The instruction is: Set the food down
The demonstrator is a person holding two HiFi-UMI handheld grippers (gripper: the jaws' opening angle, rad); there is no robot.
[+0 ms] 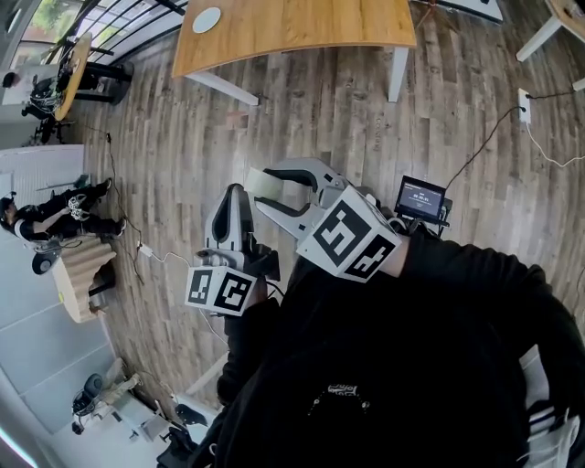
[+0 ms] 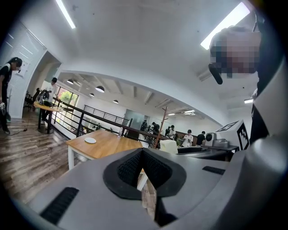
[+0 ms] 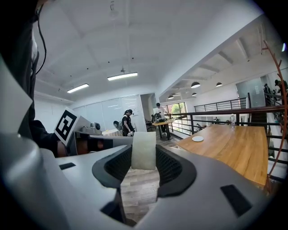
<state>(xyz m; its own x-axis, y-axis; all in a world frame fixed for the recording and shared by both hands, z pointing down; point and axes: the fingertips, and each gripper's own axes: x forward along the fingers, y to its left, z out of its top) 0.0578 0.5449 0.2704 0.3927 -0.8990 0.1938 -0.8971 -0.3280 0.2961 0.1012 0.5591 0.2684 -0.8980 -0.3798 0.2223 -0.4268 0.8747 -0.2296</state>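
The food is a pale cream block (image 3: 144, 150), upright between the pads of my right gripper (image 3: 144, 157), which is shut on it. From the head view the same block (image 1: 260, 181) sits at the tips of the right gripper (image 1: 263, 190), high over the wood floor. Just to its left my left gripper (image 1: 236, 192) has its jaws together and holds nothing; in its own view the left gripper (image 2: 142, 152) closes to a V. The block (image 2: 168, 146) shows past it at the right. A wooden table (image 1: 292, 27) with a white plate (image 1: 207, 19) stands ahead.
The table (image 3: 234, 148) and plate (image 3: 197, 139) lie to the right of the right gripper. A small screen (image 1: 421, 197), cables and a power strip (image 1: 524, 105) are on the floor at the right. A cardboard stand (image 1: 82, 274) is at the left. People stand by a railing (image 2: 90, 117).
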